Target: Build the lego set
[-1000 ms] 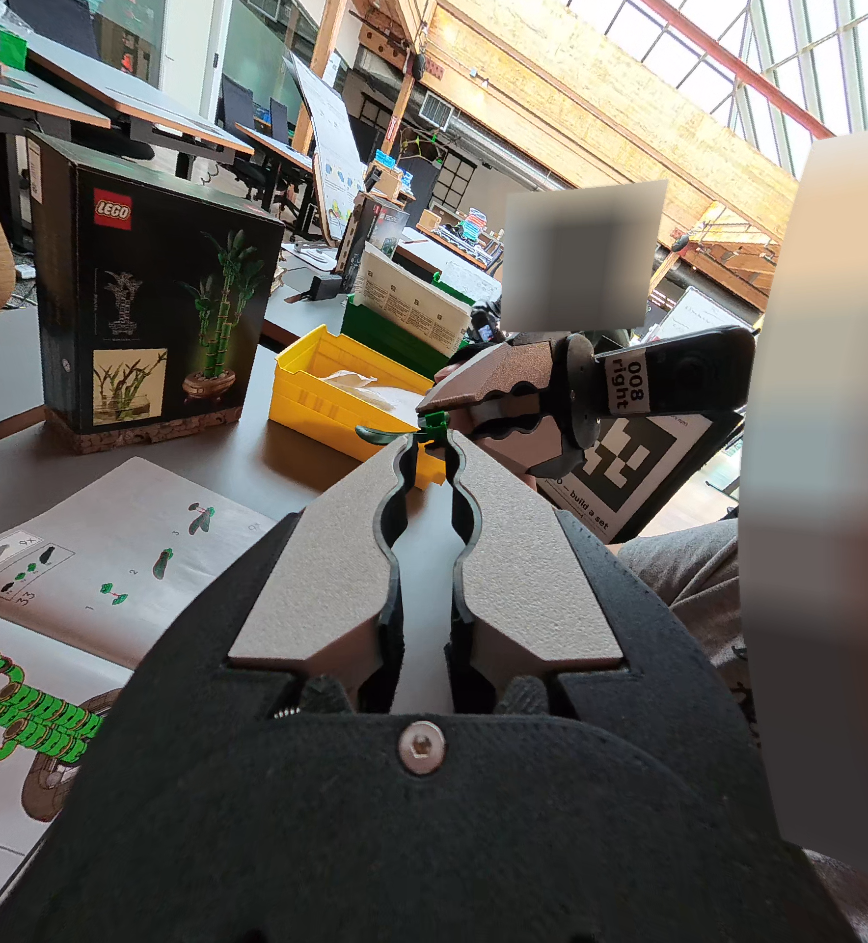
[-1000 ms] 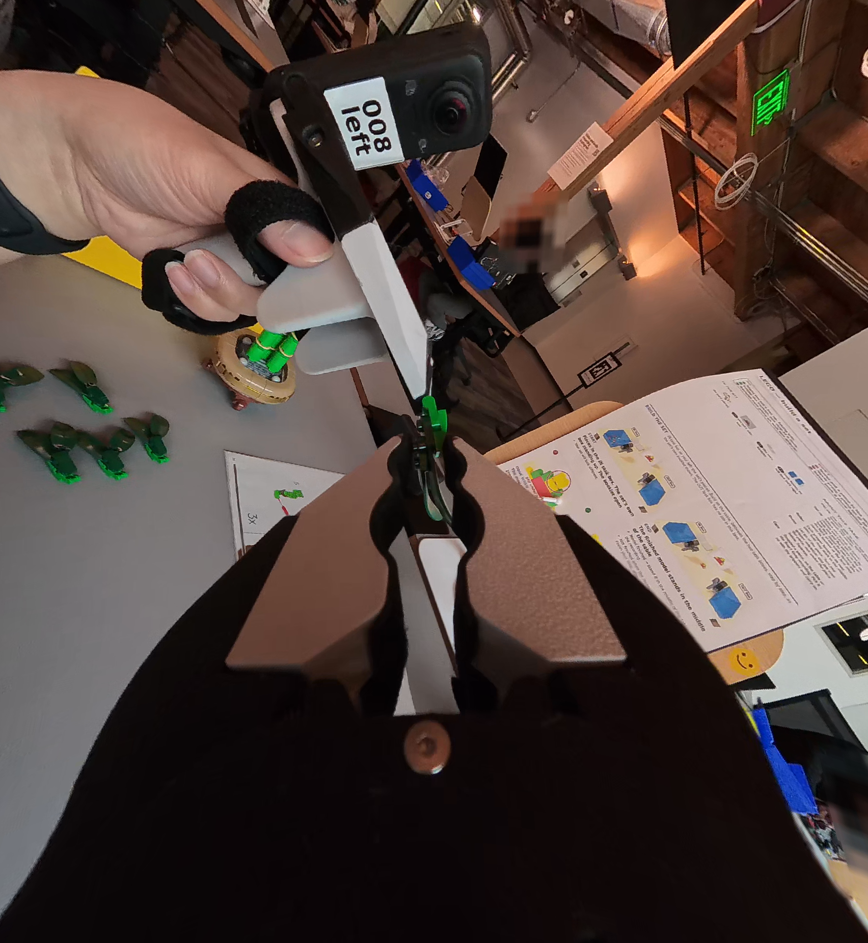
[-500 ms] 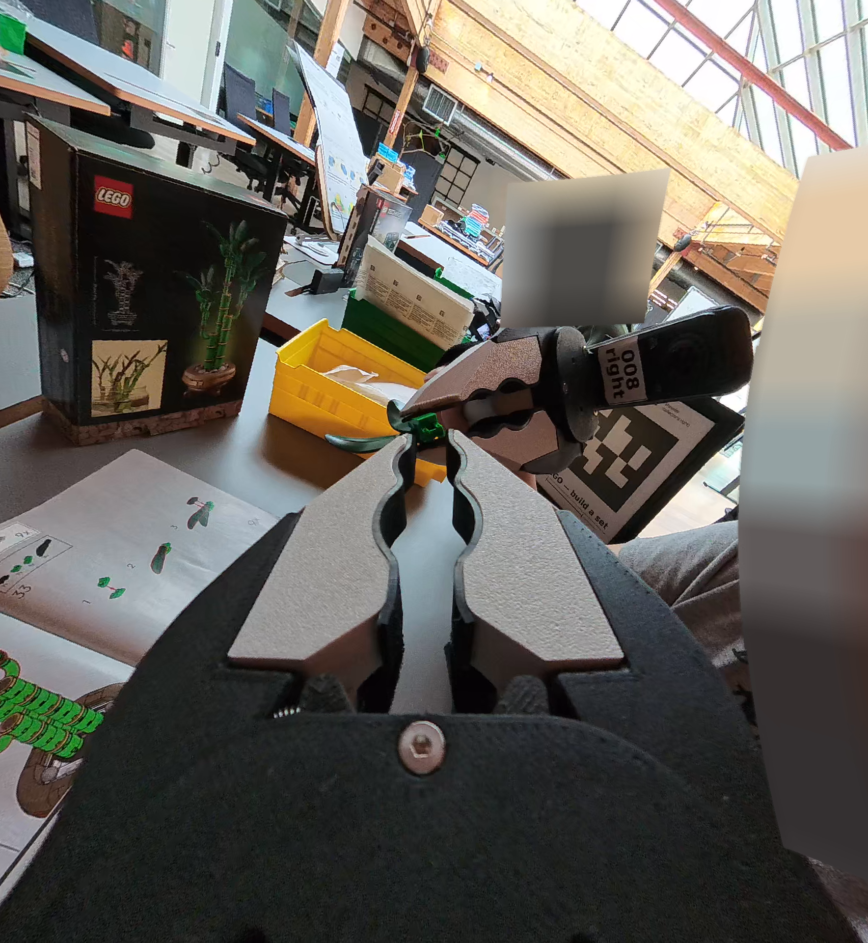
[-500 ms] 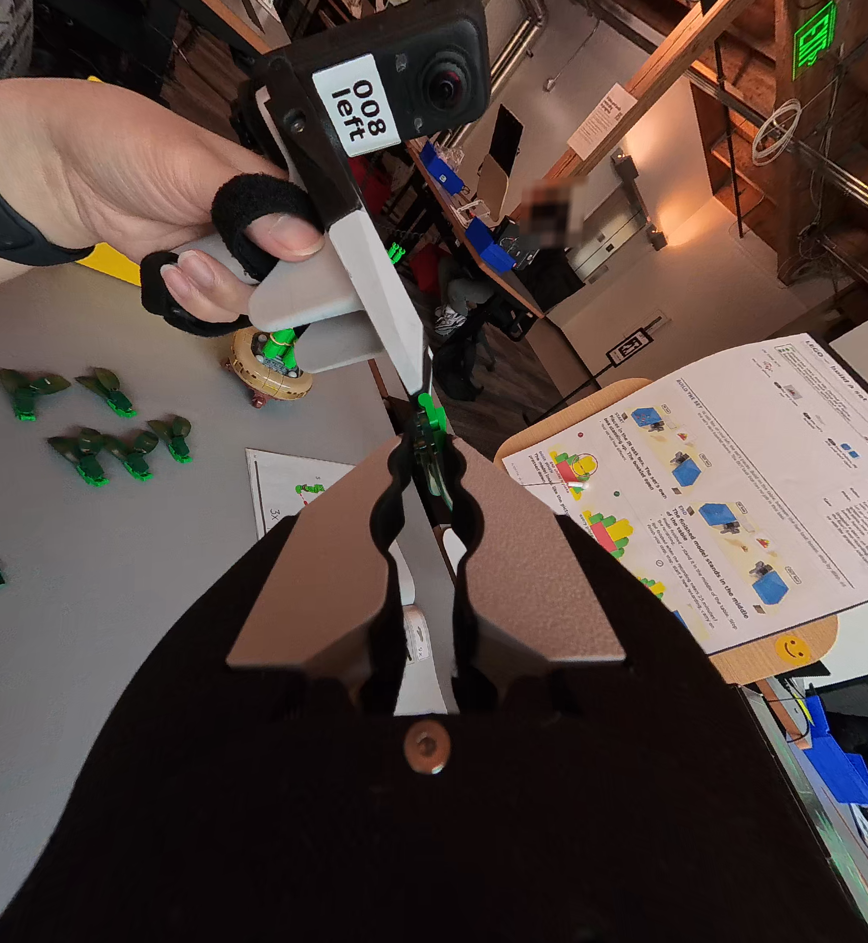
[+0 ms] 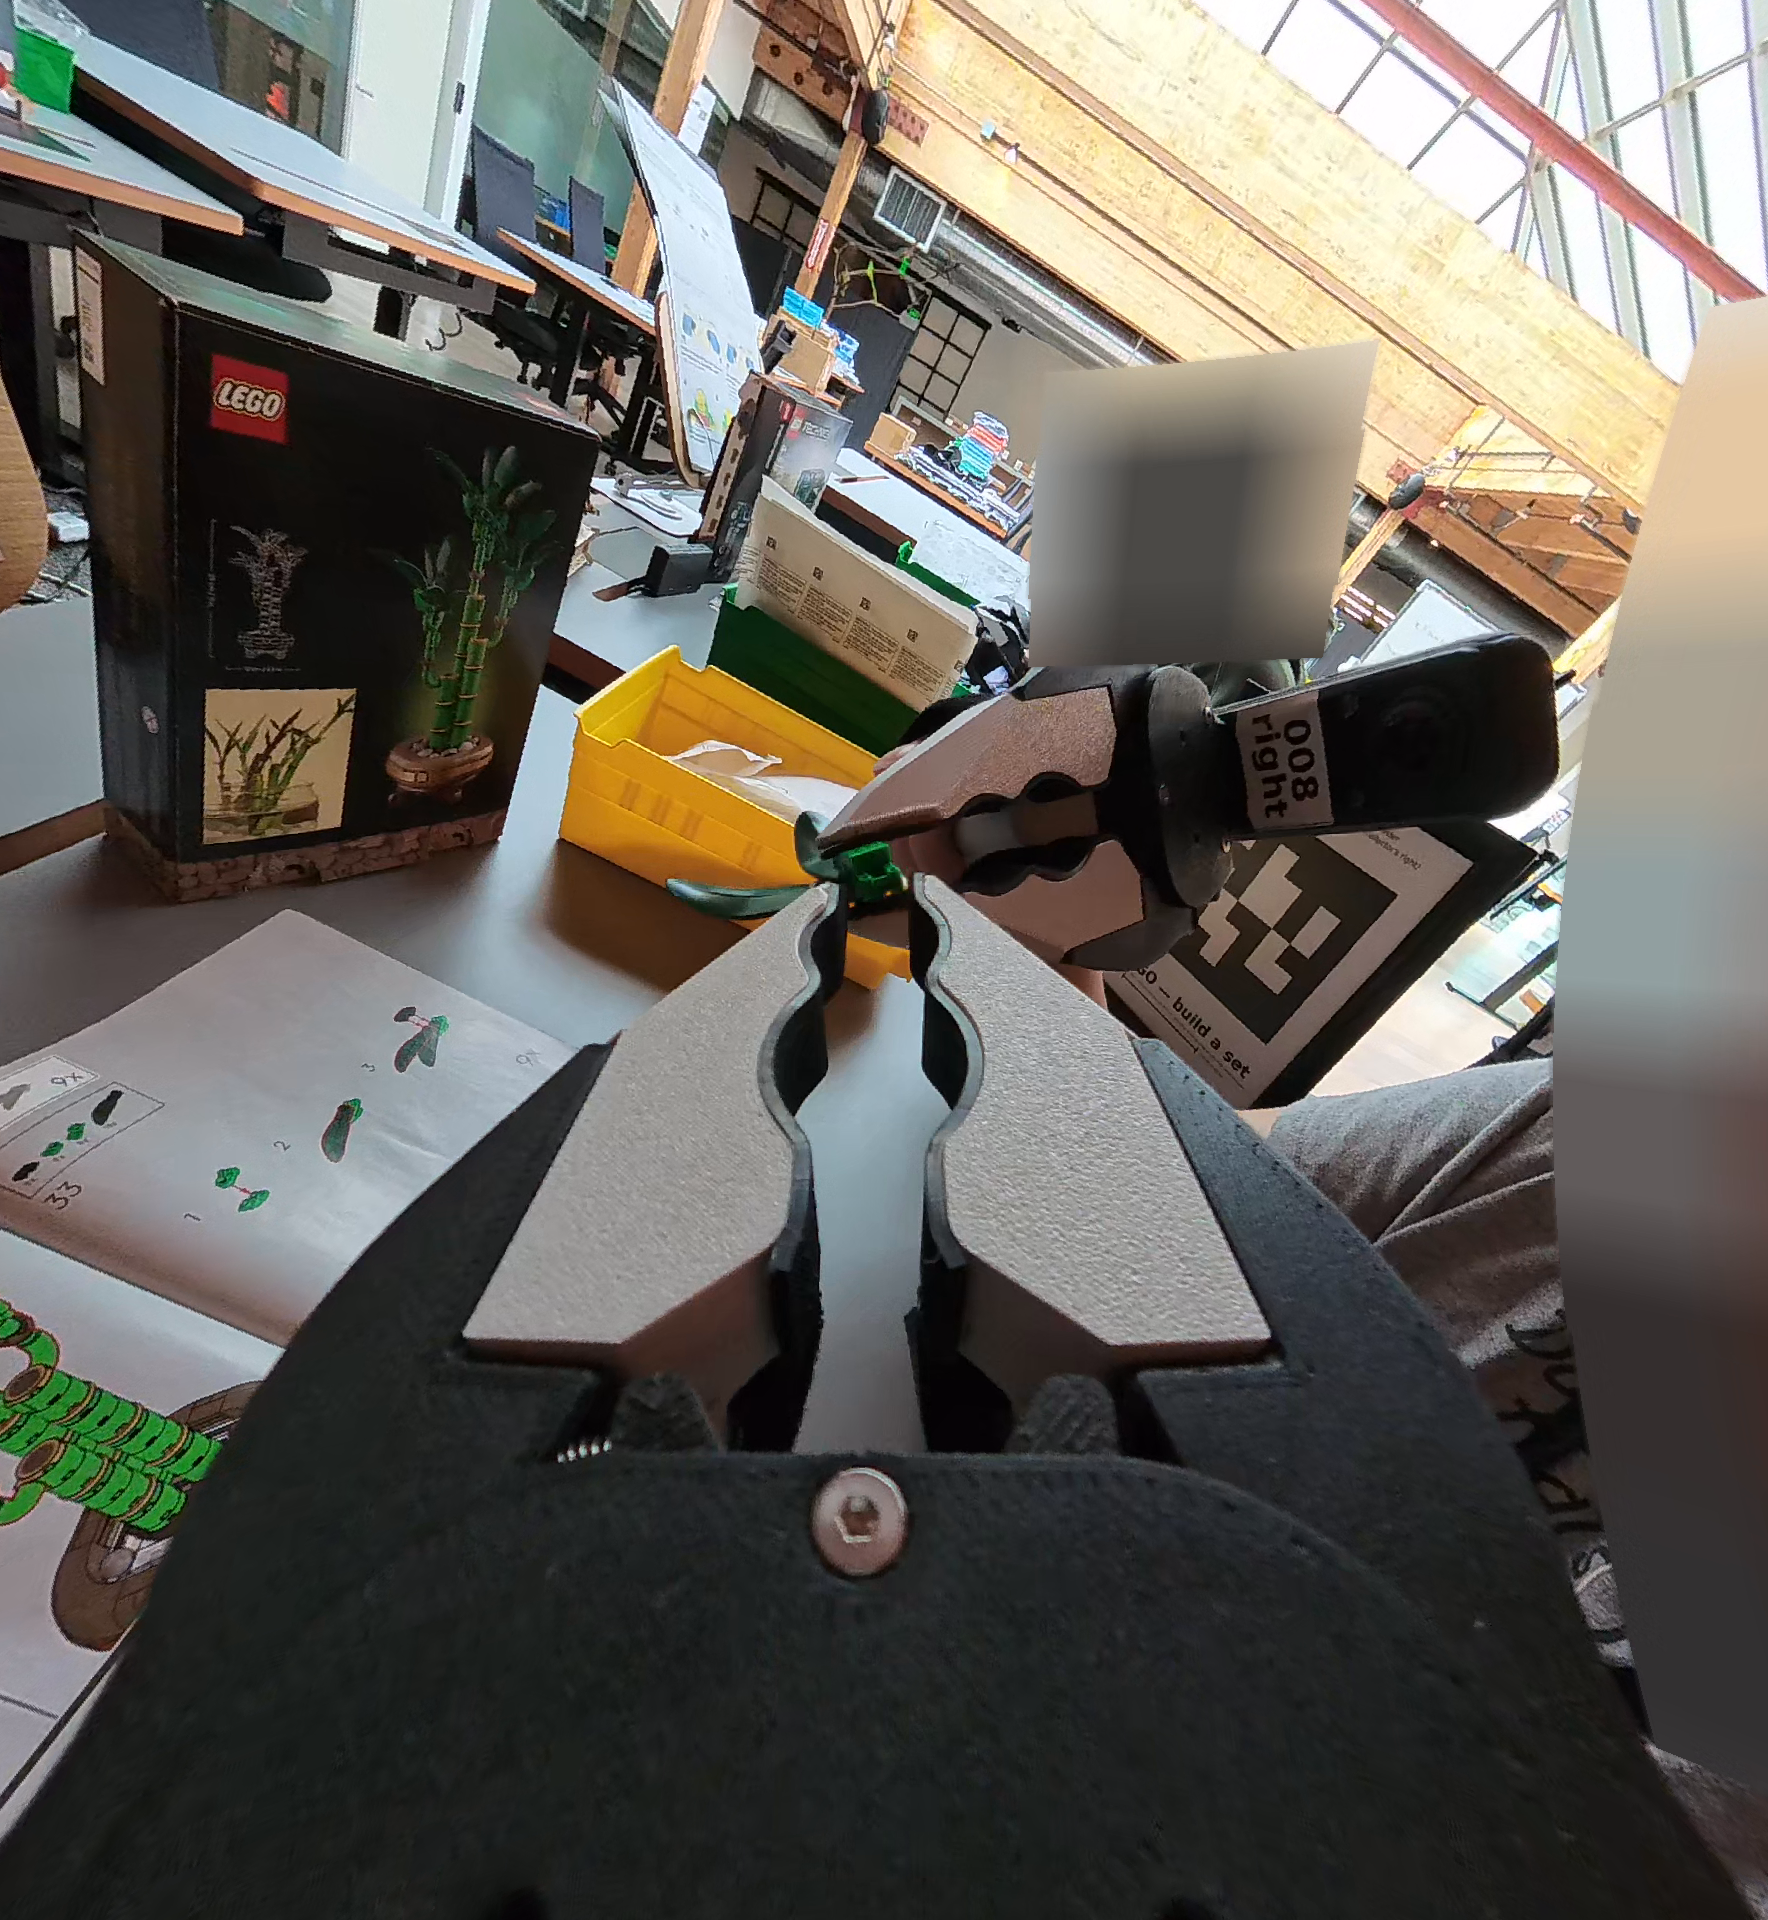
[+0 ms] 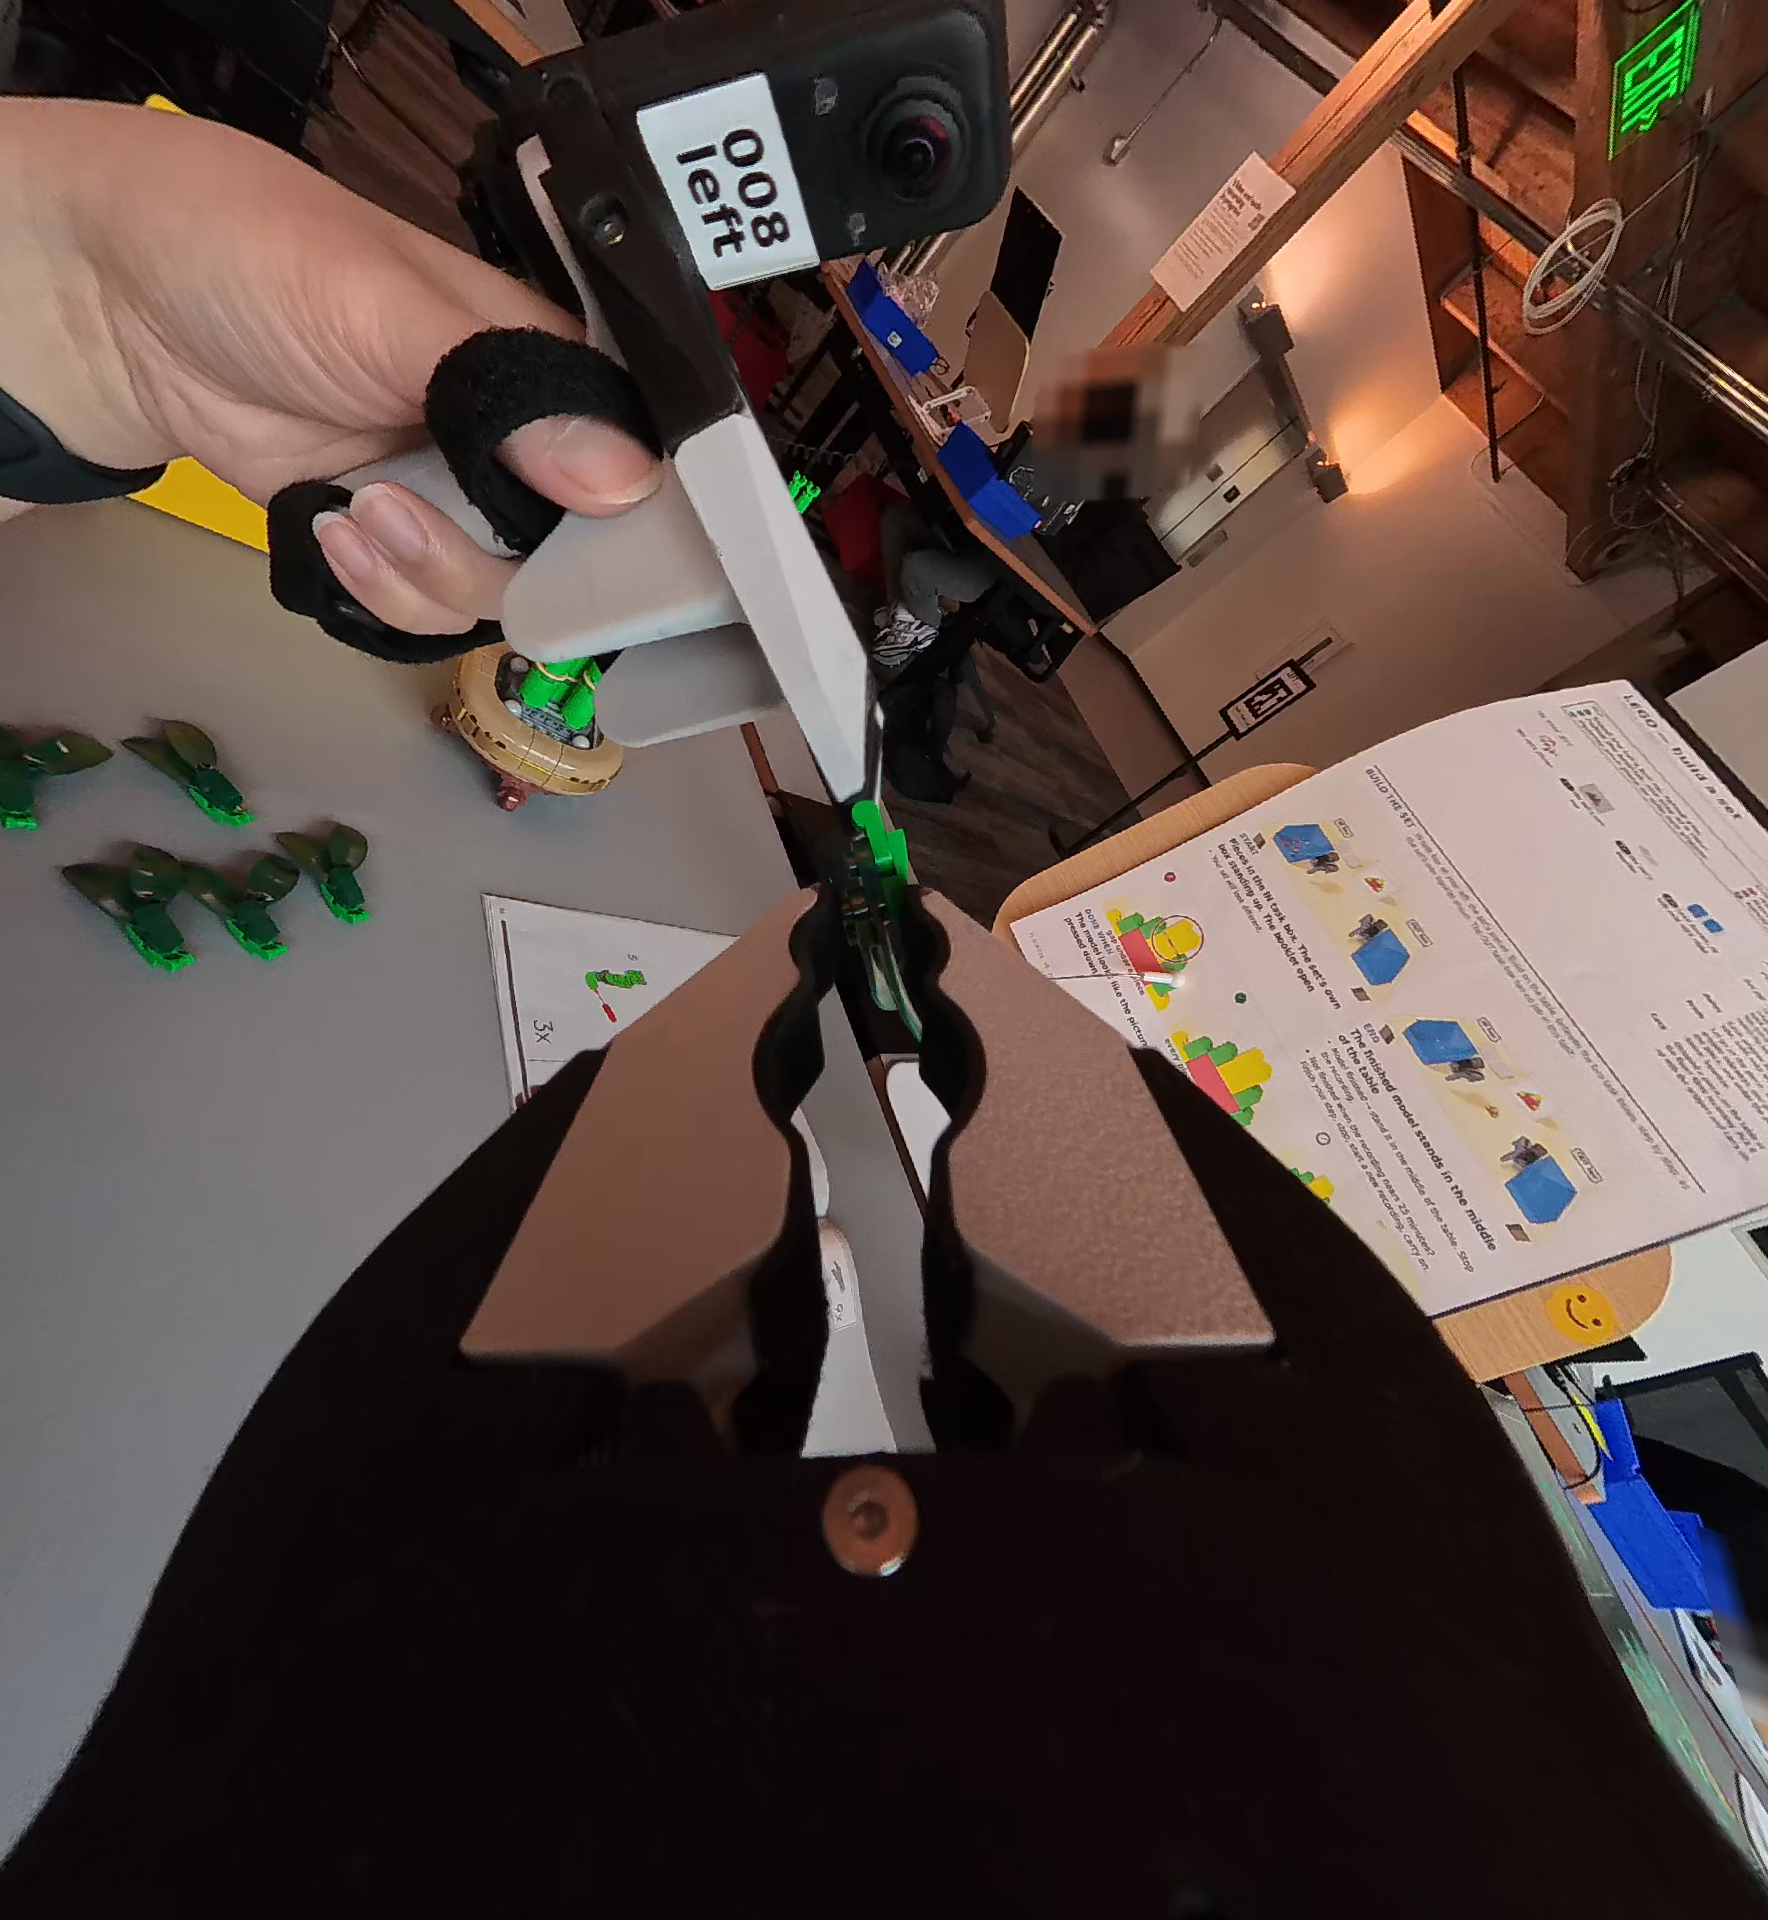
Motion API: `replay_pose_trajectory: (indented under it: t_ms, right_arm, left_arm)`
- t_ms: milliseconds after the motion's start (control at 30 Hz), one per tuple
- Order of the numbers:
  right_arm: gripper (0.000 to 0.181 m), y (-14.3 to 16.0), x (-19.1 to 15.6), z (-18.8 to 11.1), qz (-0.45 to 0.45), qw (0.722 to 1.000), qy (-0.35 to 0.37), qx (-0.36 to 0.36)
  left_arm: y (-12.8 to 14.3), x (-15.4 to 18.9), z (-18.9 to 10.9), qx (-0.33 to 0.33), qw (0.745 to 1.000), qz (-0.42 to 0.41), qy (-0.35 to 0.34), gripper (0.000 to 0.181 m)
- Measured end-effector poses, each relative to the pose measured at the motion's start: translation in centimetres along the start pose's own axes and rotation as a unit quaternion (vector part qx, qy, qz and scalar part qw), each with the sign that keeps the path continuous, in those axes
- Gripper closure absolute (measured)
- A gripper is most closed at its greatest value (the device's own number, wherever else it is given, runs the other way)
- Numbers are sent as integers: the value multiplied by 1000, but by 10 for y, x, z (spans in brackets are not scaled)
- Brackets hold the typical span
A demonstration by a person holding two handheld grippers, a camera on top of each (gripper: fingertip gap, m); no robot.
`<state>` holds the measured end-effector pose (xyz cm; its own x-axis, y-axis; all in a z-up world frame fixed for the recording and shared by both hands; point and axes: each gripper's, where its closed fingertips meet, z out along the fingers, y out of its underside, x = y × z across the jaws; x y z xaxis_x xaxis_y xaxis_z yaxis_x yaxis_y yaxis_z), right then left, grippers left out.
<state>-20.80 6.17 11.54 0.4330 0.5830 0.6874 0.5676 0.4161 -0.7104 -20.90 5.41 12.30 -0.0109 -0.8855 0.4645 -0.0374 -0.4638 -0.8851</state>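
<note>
Over a grey bench (image 6: 184,1195) in a timbered workshop, the right gripper (image 6: 872,914) pinches a dark leaf (image 6: 885,966); the left gripper (image 5: 872,899) pinches its green clip (image 5: 867,868). Judged step: joining a leaf sprig. Next: press home, then lay it beside the finished sprigs (image 6: 173,831).

Dark leaf (image 5: 729,891) now lower, near level

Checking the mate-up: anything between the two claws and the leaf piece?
Nothing visible. The green leaf piece sits at the meeting tips of the left claw and the right claw, above the table.
</note>
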Motion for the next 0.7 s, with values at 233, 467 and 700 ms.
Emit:
replay_pose_trajectory:
  t_ms: [233, 467, 700]
  right_arm:
    - [172, 0, -1, 0, -7, 1000, 1, -4]
    - [172, -2, -1, 0, -7, 1000, 1, -1]
    - [172, -5, -2, -2, -18, 1000, 5, 2]
  left_arm:
    - [1, 0, 1, -3, 1000, 2, -2, 172]
    - [1, 0, 1, -2, 1000, 3, -3, 172]
    - [0, 2, 0, -1, 1000, 4, -1, 176]
